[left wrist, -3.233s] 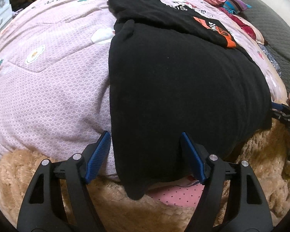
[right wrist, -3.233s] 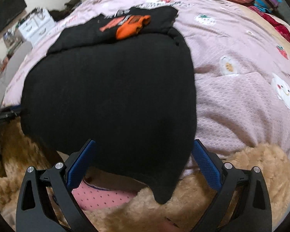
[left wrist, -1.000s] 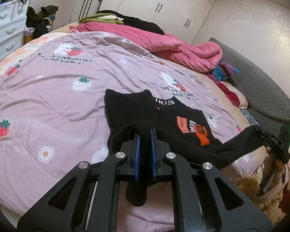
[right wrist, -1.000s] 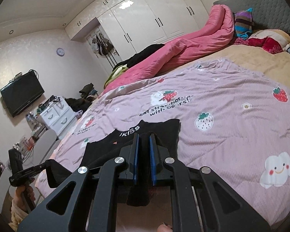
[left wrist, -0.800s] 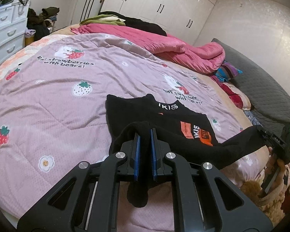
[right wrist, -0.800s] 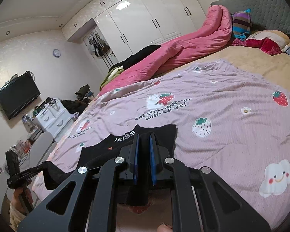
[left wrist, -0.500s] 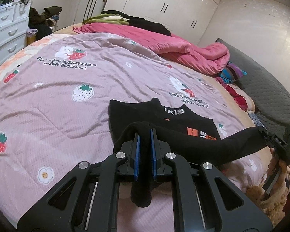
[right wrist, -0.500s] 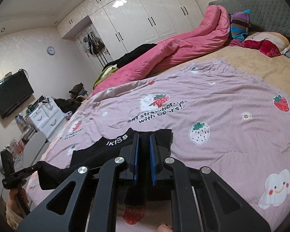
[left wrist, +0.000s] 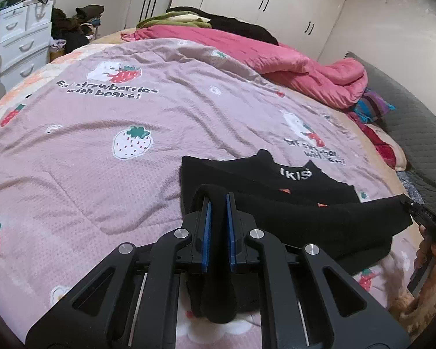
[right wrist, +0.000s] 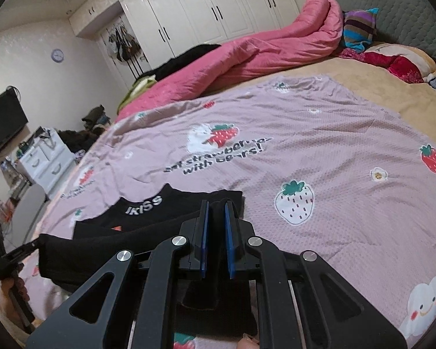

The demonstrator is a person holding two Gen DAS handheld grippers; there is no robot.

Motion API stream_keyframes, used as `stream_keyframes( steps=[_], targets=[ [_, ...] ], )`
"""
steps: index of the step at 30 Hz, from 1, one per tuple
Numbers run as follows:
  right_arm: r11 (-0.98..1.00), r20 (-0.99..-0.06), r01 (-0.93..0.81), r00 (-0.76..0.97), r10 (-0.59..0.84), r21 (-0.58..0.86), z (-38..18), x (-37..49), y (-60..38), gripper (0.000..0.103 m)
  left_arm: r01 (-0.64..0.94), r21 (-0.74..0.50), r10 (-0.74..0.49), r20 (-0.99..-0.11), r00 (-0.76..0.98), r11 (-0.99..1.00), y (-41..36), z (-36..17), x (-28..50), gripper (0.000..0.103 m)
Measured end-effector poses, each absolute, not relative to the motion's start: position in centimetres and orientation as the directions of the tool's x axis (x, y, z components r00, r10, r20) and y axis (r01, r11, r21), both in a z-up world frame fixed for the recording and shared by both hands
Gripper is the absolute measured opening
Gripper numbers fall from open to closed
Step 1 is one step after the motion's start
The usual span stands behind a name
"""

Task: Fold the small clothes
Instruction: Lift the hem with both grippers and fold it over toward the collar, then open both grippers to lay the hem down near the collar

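Observation:
A small black garment (left wrist: 319,218) with white lettering and orange marks lies on the pink strawberry quilt (left wrist: 101,145). Its near edge is lifted and stretched between my two grippers, over the part that lies flat. My left gripper (left wrist: 217,200) is shut on the left corner of that edge, black cloth bulging between the blue pads. My right gripper (right wrist: 215,206) is shut on the other corner of the black garment (right wrist: 116,247). Each view shows the other gripper at its side edge: the right gripper (left wrist: 421,212) and the left gripper (right wrist: 17,253), both pinching the cloth, with a hand below.
A rumpled pink duvet (left wrist: 276,61) and dark clothes lie at the far side of the bed. Striped and red pillows (right wrist: 360,32) sit by the grey headboard (right wrist: 407,8). White drawers (left wrist: 20,43) stand left of the bed, white wardrobes (right wrist: 203,11) behind.
Both grippers have carried the lifted edge forward and slightly down over the flat part of the garment. The orange print is now almost covered. Both stay shut on the cloth.

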State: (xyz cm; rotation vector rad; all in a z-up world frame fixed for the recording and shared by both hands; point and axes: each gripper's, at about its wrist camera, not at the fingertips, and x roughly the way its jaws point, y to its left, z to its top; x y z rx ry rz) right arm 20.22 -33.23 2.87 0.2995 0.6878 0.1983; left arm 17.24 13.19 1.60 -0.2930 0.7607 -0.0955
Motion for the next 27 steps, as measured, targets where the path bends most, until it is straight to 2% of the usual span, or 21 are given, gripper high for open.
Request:
stream_keyframes(
  steps=[4, 6, 7, 8, 10, 15, 17, 24, 27],
  targets=[
    [0.945, -0.617, -0.065, 0.743, 0.26, 0.32, 1.7, 21.4, -32.8, 0.013, -0.035, -0.278, -0.171, -0.681, 0.712, 0.96, 13.1, 0.7, 18.3, 0.004],
    [0.948, -0.62, -0.055, 0.745, 0.248, 0.313, 1.5, 21.5, -32.7, 0.026, -0.038, -0.268, -0.162, -0.682, 0.713, 0.963, 13.0, 0.4, 18.3, 0.005],
    [0.947, -0.614, -0.057, 0.749, 0.25, 0.317, 1.5, 21.3, -32.8, 0.037, -0.039, -0.263, -0.157, -0.681, 0.715, 0.964, 13.1, 0.4, 18.1, 0.011],
    [0.946, -0.606, -0.06, 0.754, 0.252, 0.318, 1.6, 20.9, -32.9, 0.037, -0.04, -0.259, -0.152, -0.678, 0.72, 0.965, 13.1, 0.5, 17.9, 0.014],
    [0.949, -0.594, -0.07, 0.765, 0.249, 0.307, 2.0, 20.2, -33.0, 0.037, -0.038, -0.251, -0.144, -0.666, 0.732, 0.967, 13.2, 0.9, 17.0, 0.023],
    [0.954, -0.583, -0.157, 0.763, 0.28, 0.254, 2.7, 17.2, -31.8, 0.036, 0.004, -0.219, -0.145, -0.631, 0.762, 0.976, 12.3, 2.2, 13.8, 0.023],
    [0.955, -0.596, -0.198, 0.748, 0.293, 0.22, 2.6, 16.2, -30.8, 0.026, 0.047, -0.208, -0.17, -0.629, 0.758, 0.977, 11.3, 2.4, 12.7, 0.023],
    [0.947, -0.654, -0.295, 0.692, 0.304, 0.128, 0.5, 13.5, -26.8, 0.025, 0.23, -0.141, -0.264, -0.677, 0.687, 0.963, 4.5, 0.9, 10.1, 0.022],
    [0.941, -0.675, -0.315, 0.669, 0.311, 0.122, -0.5, 13.0, -25.9, 0.025, 0.239, -0.116, -0.25, -0.702, 0.667, 0.964, 3.0, -0.5, 10.4, 0.022]
  ],
)
